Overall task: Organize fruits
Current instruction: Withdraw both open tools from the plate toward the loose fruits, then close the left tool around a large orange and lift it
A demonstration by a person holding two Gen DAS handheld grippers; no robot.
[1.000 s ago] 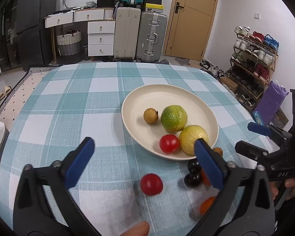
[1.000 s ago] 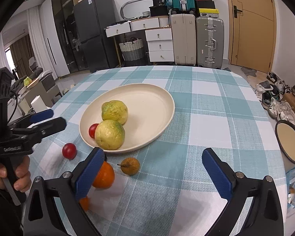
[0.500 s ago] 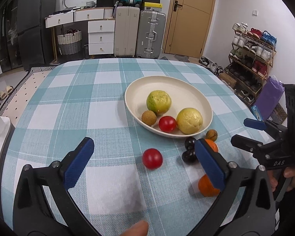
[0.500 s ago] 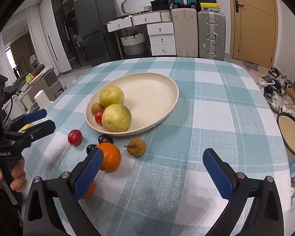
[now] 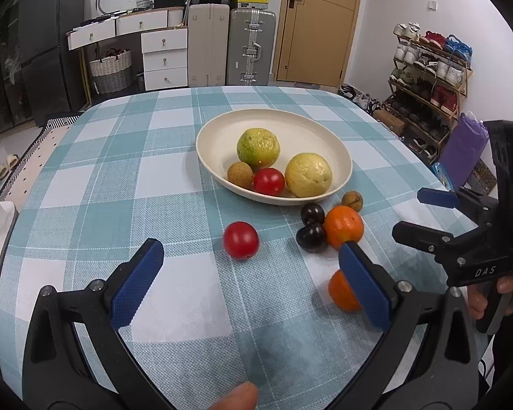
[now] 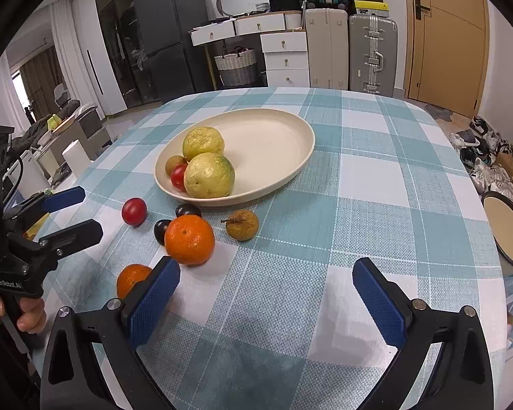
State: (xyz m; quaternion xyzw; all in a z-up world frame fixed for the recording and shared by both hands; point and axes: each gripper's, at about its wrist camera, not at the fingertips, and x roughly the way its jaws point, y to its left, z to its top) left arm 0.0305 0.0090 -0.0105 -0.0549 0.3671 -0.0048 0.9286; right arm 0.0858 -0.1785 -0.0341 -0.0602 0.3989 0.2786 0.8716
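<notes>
- Two hand-held grippers hang over the counter [image 5: 85, 177], which has a blue and white checked cloth.
- Left hand-held gripper [image 5: 253, 280] has its blue pads spread wide and holds nothing. A red tomato [image 5: 240, 240] sits on the cloth just past the gap.
- Right hand-held gripper [image 6: 266, 302] is spread wide too and holds nothing. Only cloth lies between its pads.
- One cream plate [image 5: 222, 130] sits in the middle of the counter. Four fruits are in it: a green guava [image 5: 258, 148], a yellow guava [image 5: 308, 175], a second tomato [image 5: 268, 181] and a small brown longan [image 5: 240, 174]. They bunch together at the near side of the plate.
- Some fruits are on the cloth beside the plate: another longan [image 6: 241, 224], two dark plums [image 5: 312, 227] touching each other, and a big orange [image 6: 189, 239] right next to the plums.
- One more orange [image 6: 130, 278] lies closer in, partly hidden behind a pad in both views.
</notes>
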